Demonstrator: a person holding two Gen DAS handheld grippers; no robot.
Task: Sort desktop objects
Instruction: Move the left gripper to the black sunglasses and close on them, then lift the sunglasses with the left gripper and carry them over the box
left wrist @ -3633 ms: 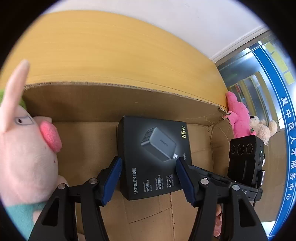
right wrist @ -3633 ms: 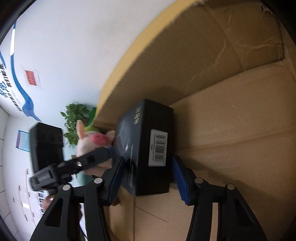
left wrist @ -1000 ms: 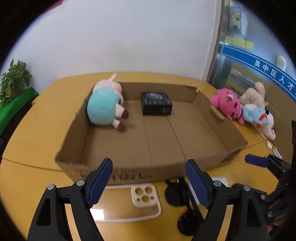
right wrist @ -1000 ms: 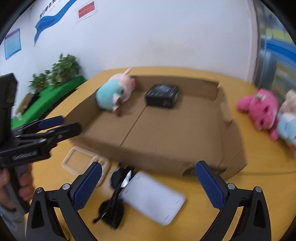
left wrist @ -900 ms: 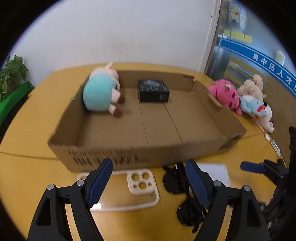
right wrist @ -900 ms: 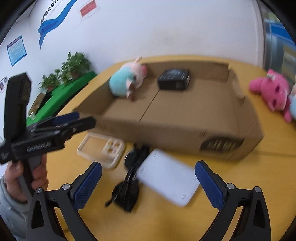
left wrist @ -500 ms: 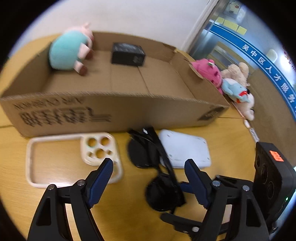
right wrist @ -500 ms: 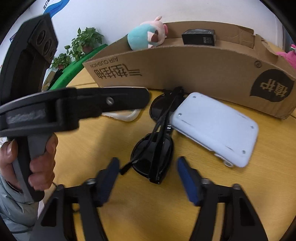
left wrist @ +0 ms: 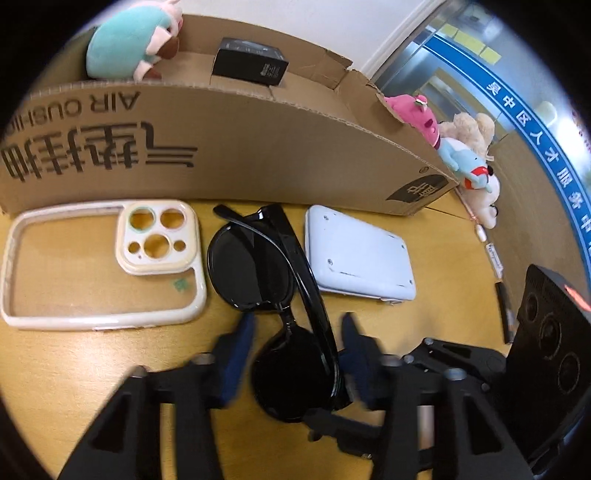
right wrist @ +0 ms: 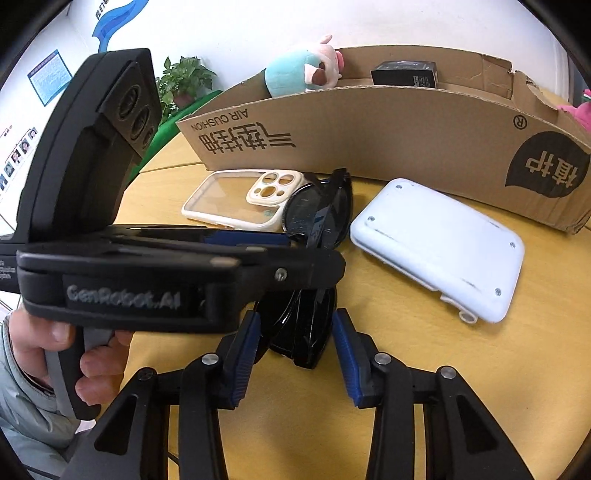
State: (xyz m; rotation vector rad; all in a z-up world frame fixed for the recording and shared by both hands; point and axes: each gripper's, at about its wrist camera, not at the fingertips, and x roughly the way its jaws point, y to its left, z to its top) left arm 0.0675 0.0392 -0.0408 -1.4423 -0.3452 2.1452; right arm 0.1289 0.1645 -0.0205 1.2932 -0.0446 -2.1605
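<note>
Motion-blurred left hand-held gripper [left wrist: 295,347] fingers [left wrist: 236,354]

Round-edged wooden desk [right wrist: 480,387], yellow-tan grain, seam lines across top. Plain white wall [right wrist: 258,33] behind, blue wave graphic and blue-framed notice [right wrist: 50,75] at left. Potted green plant [right wrist: 184,83] against wall, green surface beneath. On opposite side, glass and metal partition [left wrist: 436,66] with blue band of white Chinese characters [left wrist: 546,147], yellow sticky notes [left wrist: 469,40] on glass. Even indoor light.

Sunglasses [left wrist: 280,306] hemmed: phone case [left wrist: 99,262] left, white device [left wrist: 356,254] right, cardboard box [left wrist: 236,147] behind.
</note>
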